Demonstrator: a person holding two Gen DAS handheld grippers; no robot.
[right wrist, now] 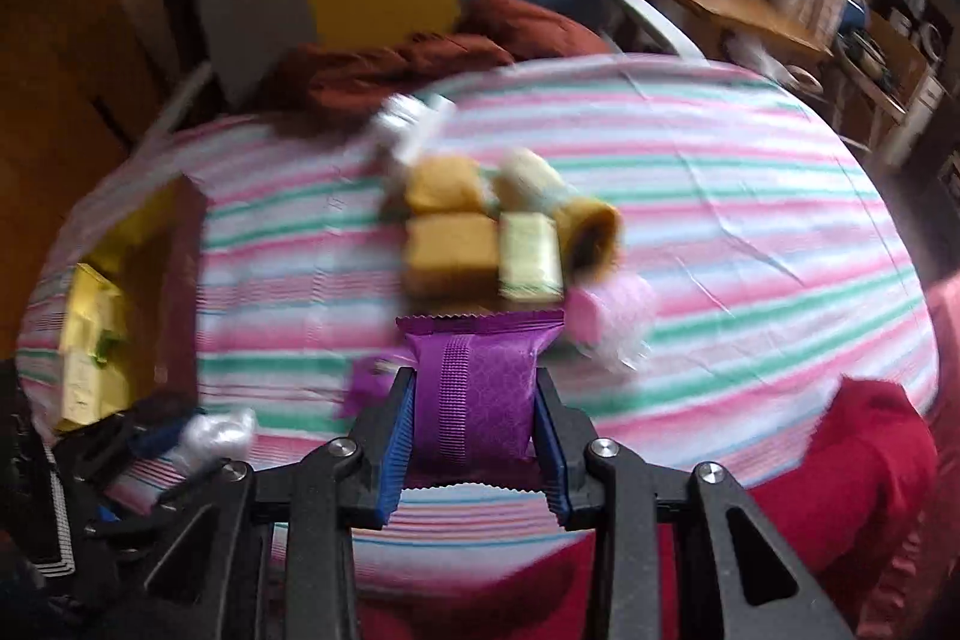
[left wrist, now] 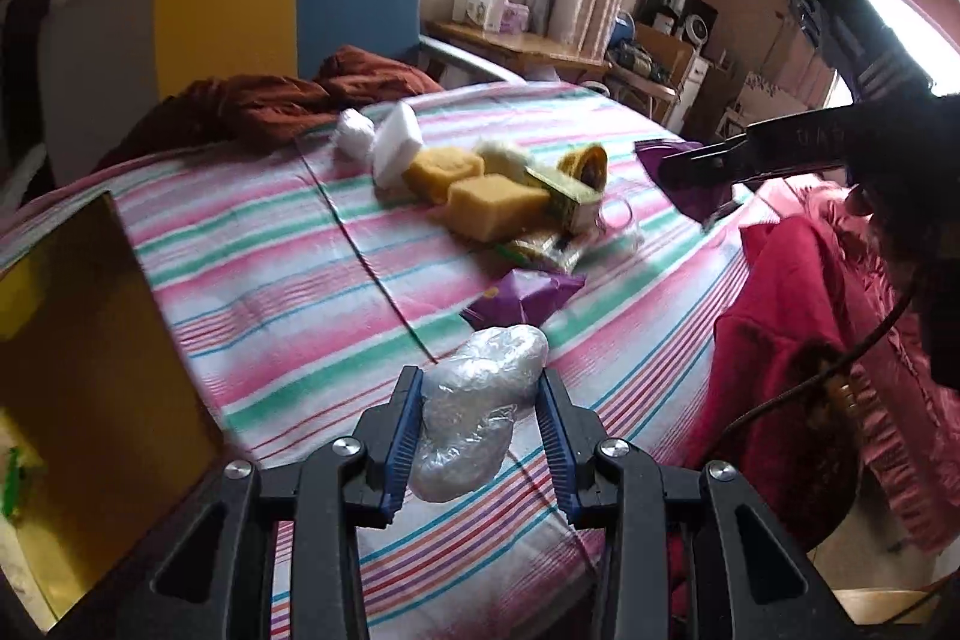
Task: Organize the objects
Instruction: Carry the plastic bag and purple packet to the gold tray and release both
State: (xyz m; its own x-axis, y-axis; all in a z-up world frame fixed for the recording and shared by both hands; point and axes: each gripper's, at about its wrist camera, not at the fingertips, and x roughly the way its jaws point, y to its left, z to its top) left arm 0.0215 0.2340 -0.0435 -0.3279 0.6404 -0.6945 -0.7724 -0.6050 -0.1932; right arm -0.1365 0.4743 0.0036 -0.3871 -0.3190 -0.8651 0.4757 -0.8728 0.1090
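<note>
I see the left hand-held gripper [left wrist: 480,436] clamped on a clear plastic wad [left wrist: 474,406], above the striped bed [left wrist: 270,244], near the box [left wrist: 78,316]. The right hand-held gripper [right wrist: 474,424] grips a purple packet [right wrist: 480,388], over the bed's obj. pile [right wrist: 480,232].

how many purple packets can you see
2. One purple packet is clamped in the right gripper, off the bed. The other purple packet lies on the striped sheet near the pile. More may be hidden.
</note>
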